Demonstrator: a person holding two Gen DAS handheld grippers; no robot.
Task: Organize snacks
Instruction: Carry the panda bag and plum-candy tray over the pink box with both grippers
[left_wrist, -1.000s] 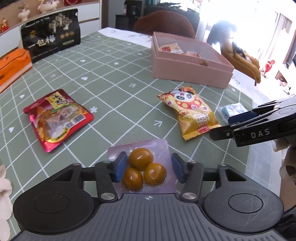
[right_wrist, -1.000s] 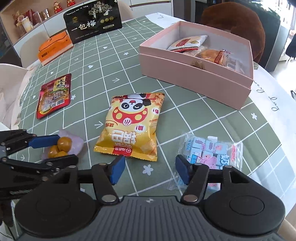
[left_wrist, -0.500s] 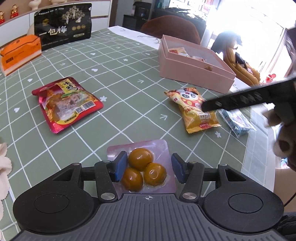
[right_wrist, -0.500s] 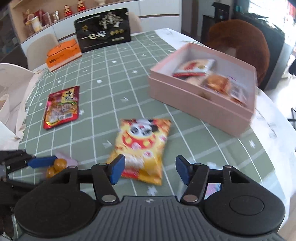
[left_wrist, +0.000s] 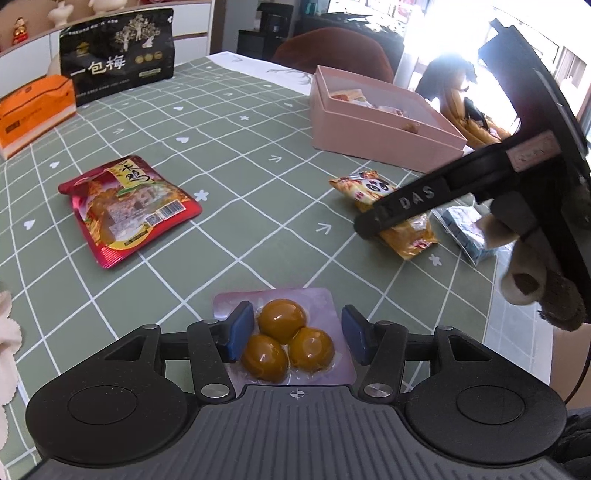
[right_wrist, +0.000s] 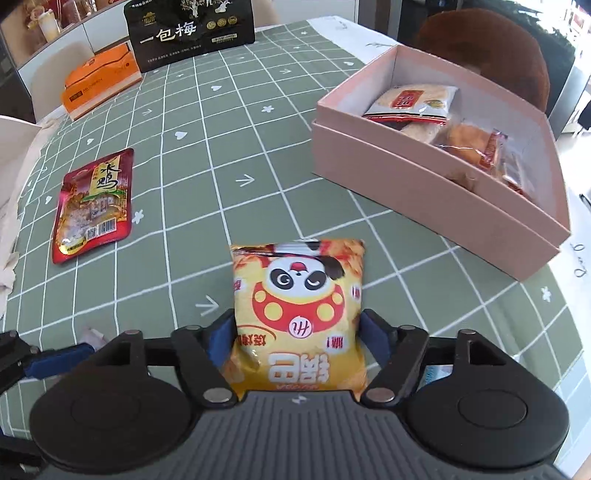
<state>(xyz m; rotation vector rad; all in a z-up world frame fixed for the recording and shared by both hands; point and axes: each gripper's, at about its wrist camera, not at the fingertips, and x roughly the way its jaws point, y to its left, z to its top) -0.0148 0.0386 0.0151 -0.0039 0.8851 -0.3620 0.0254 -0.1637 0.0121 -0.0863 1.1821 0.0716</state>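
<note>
My right gripper is open with its blue pads on either side of the yellow panda snack bag, which lies on the green checked tablecloth; the bag also shows in the left wrist view. My left gripper is open around a clear pack of three brown eggs on the cloth. The pink box holds several snacks at the right. A red snack pouch lies at the left; it also shows in the left wrist view.
A black bag with Chinese writing and an orange box stand at the table's far side. A clear pack of blue sweets lies near the right table edge. A brown chair is behind the pink box.
My right gripper has moved left from the blue sweets pack and down over the panda bag, which now sits between its pads. My left gripper has stayed around the egg pack.
</note>
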